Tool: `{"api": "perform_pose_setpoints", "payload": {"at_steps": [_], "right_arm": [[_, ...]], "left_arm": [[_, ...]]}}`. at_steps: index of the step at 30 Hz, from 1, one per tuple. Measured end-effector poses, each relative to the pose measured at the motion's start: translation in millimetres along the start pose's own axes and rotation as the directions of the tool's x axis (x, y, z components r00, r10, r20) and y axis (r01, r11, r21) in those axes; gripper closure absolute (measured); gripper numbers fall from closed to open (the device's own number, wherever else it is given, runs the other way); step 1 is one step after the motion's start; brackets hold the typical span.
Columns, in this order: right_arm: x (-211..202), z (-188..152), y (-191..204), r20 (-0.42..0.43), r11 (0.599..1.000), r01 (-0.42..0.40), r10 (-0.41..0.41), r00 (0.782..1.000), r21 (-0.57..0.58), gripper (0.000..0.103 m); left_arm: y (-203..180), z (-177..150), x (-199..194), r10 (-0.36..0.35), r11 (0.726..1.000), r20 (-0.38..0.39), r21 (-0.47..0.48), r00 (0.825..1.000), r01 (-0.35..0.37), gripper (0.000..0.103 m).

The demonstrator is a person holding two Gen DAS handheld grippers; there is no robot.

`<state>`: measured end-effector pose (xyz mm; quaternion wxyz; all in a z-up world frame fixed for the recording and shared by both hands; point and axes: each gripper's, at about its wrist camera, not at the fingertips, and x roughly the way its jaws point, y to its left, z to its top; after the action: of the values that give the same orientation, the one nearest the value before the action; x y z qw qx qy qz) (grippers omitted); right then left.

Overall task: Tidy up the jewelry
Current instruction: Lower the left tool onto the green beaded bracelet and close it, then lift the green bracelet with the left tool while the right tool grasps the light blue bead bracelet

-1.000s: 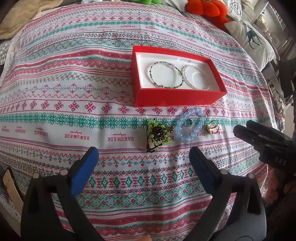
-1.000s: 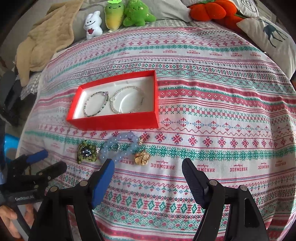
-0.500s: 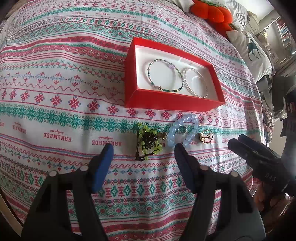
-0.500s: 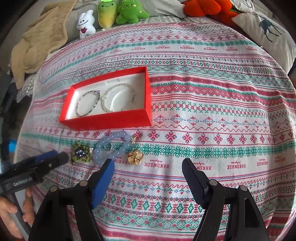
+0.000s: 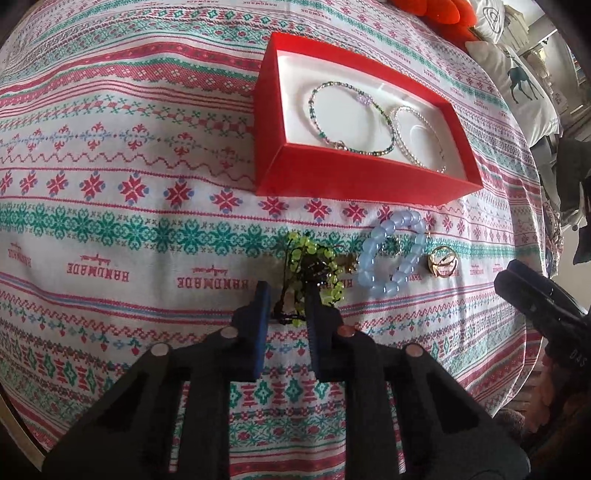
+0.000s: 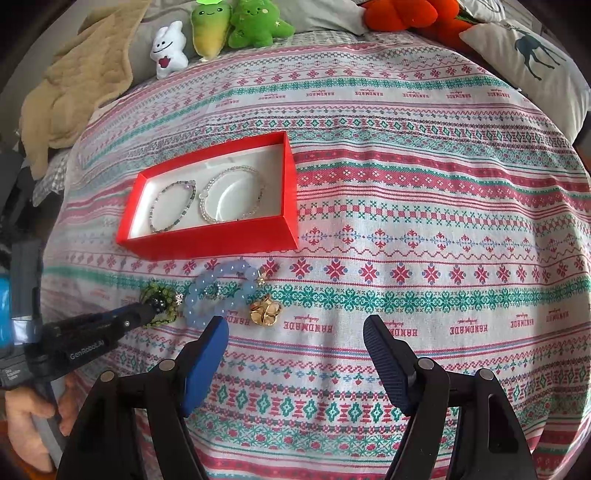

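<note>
We've 2 bracelets in the red box [image 5: 354,177]; left hand-held gripper [image 5: 286,295] pinching green bracelet [image 5: 314,269], right hand-held gripper [image 6: 295,338] spread, blue bracelet [image 5: 393,254] & gold ring [image 5: 443,261] left.

Red box [image 5: 354,177], pale-blue bracelet [image 5: 393,254], green, perhaps partly black, beads [image 5: 314,271].

A patterned bedspread [image 6: 406,229] in red, green and white bands fills the frame. Along the top edge sit 3 plush toys [image 6: 221,29], a tan blanket [image 6: 74,85] upper left, and a deer-print pillow [image 6: 532,55] upper right.
</note>
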<state>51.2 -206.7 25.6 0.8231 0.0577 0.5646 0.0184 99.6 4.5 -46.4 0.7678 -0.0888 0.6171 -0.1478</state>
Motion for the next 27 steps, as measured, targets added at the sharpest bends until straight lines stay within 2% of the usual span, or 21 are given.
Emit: {"api": "perform_pose_setpoints", "payload": {"at_steps": [3,13,19,22,27], "right_arm": [[0.2,0.0,-0.2,0.001,1.0,0.0,0.0,1.0,0.001,0.026],[3.0,2.9,2.2,-0.001,1.0,-0.002,0.002,1.0,0.002,0.026],[7.3,3.7,8.3,-0.01,1.0,-0.011,0.011,1.0,-0.002,0.026],[9.3,6.4,10.5,-0.007,1.0,-0.011,0.011,1.0,-0.005,0.026],[13.5,15.1,14.2,0.004,0.999,-0.039,0.039,0.999,-0.006,0.026]], "left_arm": [[-2.1,-0.8,-3.6,0.001,1.0,0.006,0.022,1.0,-0.001,0.095],[-7.6,-5.6,-42.3,-0.07,0.995,0.085,0.074,0.994,0.064,0.095],[-7.4,-5.5,-67.8,-0.154,0.986,0.138,0.09,0.978,0.143,0.095],[-7.4,-5.2,-74.8,-0.112,0.99,0.174,0.101,0.978,0.095,0.095],[-1.3,-5.8,-77.1,-0.122,0.99,0.176,0.09,0.977,0.107,0.095]]}}
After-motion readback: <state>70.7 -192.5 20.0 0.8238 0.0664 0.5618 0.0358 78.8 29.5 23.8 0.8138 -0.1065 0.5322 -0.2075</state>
